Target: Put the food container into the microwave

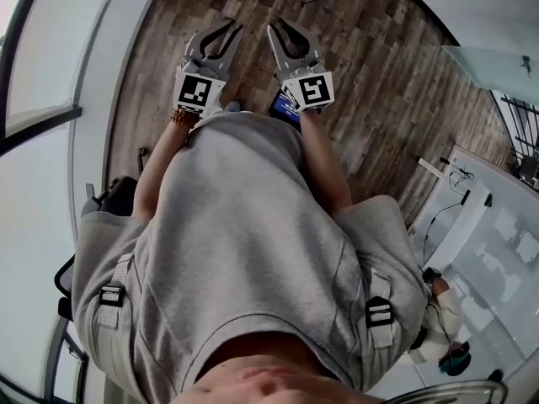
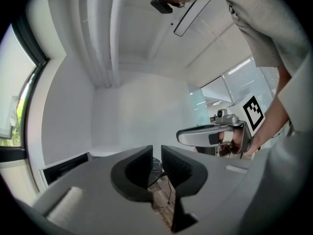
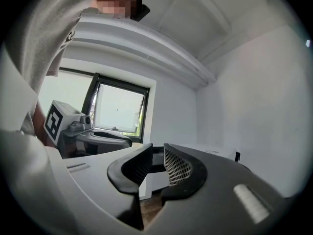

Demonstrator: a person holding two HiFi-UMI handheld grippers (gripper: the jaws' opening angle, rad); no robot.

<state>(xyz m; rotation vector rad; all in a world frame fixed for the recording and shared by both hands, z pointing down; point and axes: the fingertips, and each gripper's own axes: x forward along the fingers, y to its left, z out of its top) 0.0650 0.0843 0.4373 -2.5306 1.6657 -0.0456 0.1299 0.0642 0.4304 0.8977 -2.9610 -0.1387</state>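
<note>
No food container and no microwave shows in any view. In the head view both grippers are held out in front of the person's grey shirt [image 1: 244, 251], above a wooden floor [image 1: 379, 74]. My left gripper [image 1: 229, 28] has its jaws drawn together with nothing between them. My right gripper [image 1: 278, 29] is beside it, also shut and empty. In the left gripper view the jaws [image 2: 156, 163] point at a white wall, with the right gripper [image 2: 215, 135] off to the side. In the right gripper view the jaws [image 3: 157, 165] face a room corner, and the left gripper [image 3: 98, 133] shows at the left.
A white desk [image 1: 488, 225] with cables stands at the right of the head view. White window frames [image 1: 50, 116] run along the left. A small blue object [image 1: 285, 106] peeks out below the right gripper. A window [image 3: 120, 114] is seen in the right gripper view.
</note>
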